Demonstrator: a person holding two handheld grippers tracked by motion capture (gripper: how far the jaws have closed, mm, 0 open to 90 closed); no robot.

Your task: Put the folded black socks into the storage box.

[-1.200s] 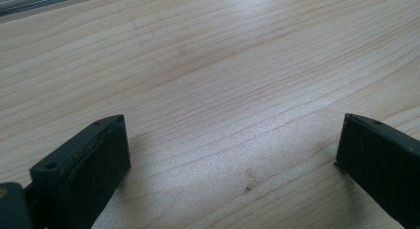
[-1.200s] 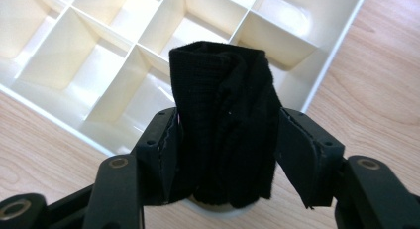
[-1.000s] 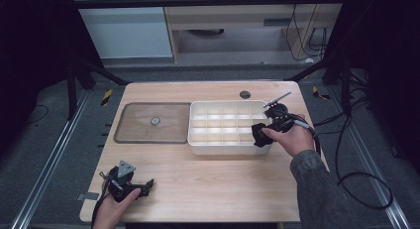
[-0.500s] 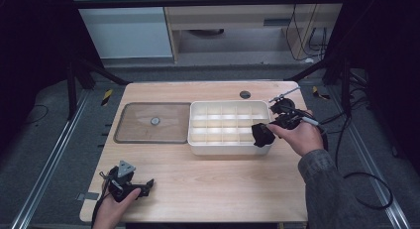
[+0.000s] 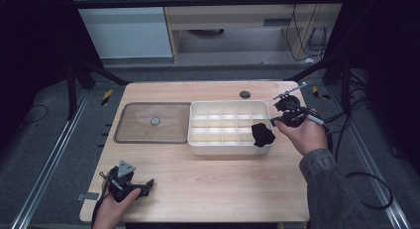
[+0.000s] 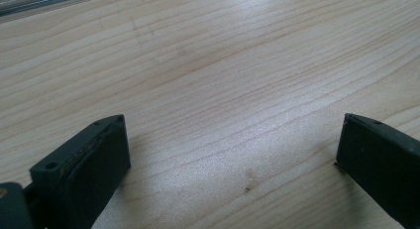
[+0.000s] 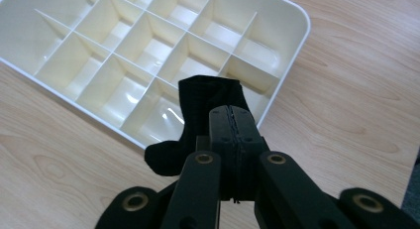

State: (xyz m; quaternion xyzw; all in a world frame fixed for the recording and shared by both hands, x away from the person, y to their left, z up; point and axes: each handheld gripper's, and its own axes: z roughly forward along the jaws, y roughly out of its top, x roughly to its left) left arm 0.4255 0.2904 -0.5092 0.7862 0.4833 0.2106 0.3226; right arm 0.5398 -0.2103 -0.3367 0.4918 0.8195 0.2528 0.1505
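From the high view, my right gripper [image 5: 275, 121] hangs over the right end of the white divided tray [image 5: 197, 141], and a black cloth [image 5: 262, 134] dangles from it, drooping over the tray's near right corner. The jaws have just been closing, and now they pinch the cloth. My left gripper [image 5: 144, 185] rests far off at the near left edge of the wooden table [image 5: 218, 189], well apart from the tray, so the right hand is plainly the nearer one for whatever follows. A clear lid [image 5: 148, 123] lies flat just beside the tray's left end.

In the left gripper view my two jaws stand wide apart with nothing but bare table grain between them (idle, I would say).

In the right gripper view my jaws are pressed together on the top edge of the cloth [image 7: 203, 115], which hangs away from the tips, its long axis running down toward the tray's corner compartment [image 7: 257, 78]. That cell lies just beyond and below the cloth, so I judge lowering is what counts.
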